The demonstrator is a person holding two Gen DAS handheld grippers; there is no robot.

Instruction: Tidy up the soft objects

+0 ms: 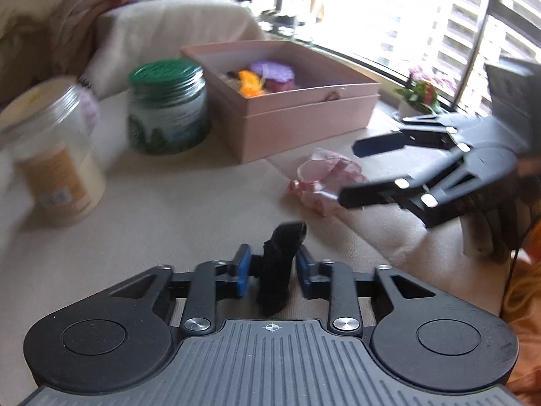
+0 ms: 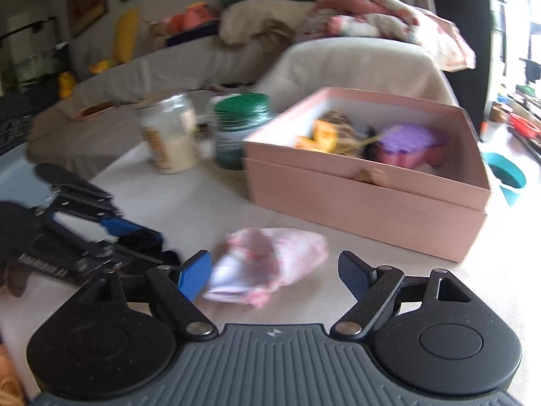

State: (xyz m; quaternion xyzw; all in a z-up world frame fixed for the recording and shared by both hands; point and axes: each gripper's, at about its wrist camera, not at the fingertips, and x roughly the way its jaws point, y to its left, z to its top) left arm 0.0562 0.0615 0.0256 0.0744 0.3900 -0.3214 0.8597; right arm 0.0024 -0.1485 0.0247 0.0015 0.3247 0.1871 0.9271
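In the left wrist view, the left hand-held gripper [image 1: 273,270] sits at bottom centre with its blue pads pressed against a black cloth [image 1: 279,264], which stands up between them off the beige table [image 1: 169,209]. The right hand-held gripper [image 1: 348,172] reaches in from the right edge, jaws spread wide, its tips just beside a pink cloth [image 1: 324,179] lying crumpled at centre right. In the right wrist view that pink cloth [image 2: 270,264] lies on the table between the spread fingers at lower centre, seemingly untouched, though blur makes contact hard to judge. A pink box [image 1: 290,101] stands open at upper centre of the left view, holding purple and orange soft items. Left of it are a green-lidded jar [image 1: 167,108] and, at the left edge, a blurred pale jar [image 1: 54,149]. Behind them a sofa [image 1: 162,30] carries heaped fabrics.
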